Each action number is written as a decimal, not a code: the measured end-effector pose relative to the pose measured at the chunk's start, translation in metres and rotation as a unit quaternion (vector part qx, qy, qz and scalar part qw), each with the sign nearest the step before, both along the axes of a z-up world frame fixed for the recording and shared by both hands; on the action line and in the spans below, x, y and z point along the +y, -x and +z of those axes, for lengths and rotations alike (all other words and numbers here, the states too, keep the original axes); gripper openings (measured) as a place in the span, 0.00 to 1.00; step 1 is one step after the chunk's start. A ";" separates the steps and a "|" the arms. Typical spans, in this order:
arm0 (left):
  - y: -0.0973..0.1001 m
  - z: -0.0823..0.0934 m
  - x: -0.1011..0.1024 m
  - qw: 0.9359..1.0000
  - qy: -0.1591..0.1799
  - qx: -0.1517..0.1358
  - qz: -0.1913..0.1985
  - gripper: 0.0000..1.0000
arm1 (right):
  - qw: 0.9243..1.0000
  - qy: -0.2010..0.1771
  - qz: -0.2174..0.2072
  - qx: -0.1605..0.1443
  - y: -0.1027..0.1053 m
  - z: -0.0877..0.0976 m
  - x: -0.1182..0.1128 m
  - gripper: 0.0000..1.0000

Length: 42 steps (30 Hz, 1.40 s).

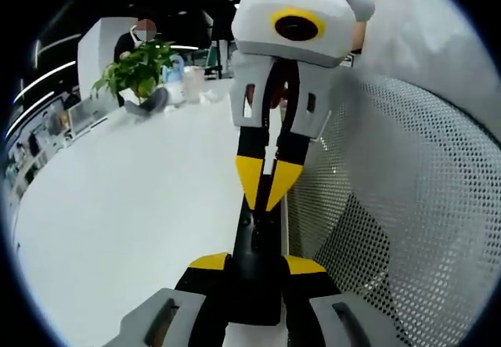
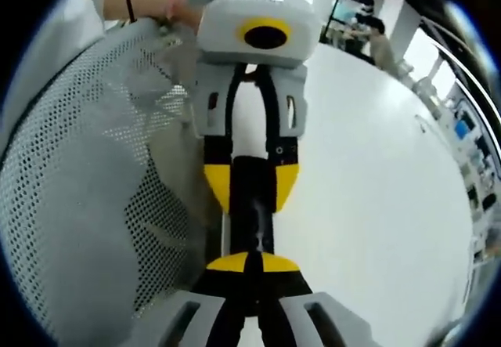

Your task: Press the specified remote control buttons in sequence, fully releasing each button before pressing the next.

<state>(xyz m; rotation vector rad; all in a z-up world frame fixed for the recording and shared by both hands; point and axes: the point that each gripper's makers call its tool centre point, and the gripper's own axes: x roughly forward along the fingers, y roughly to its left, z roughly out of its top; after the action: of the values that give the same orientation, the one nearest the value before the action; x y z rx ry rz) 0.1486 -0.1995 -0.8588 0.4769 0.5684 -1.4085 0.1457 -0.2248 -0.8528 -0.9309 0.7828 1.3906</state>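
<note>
A slim black remote control (image 1: 258,241) lies lengthwise between the yellow-tipped jaws of my left gripper (image 1: 257,265), which is shut on its sides. My right gripper (image 1: 266,192) comes down from above with its two yellow tips pressed together, and their point meets the remote's upper face. In the right gripper view, my right gripper (image 2: 246,263) is shut, with its joined tips against the remote (image 2: 252,214). The left gripper (image 2: 252,184) clamps the far end of the remote there. The buttons are too dark to make out.
A white table (image 1: 133,206) spreads under both grippers. A white mesh chair back (image 1: 407,198) stands close beside them, also in the right gripper view (image 2: 86,175). A potted plant (image 1: 139,66) and small items sit at the table's far end. A person's hand (image 2: 149,2) shows above.
</note>
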 end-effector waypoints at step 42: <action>0.000 0.000 -0.001 1.000 0.009 0.003 -0.005 0.25 | 0.997 -0.025 -0.050 0.052 -0.003 0.001 -0.002 0.00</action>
<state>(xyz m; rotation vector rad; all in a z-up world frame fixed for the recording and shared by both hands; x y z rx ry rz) 0.1485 -0.2001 -0.8585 0.4617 0.5587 -1.4247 0.1485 -0.2267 -0.8520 -0.7759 0.8565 1.3731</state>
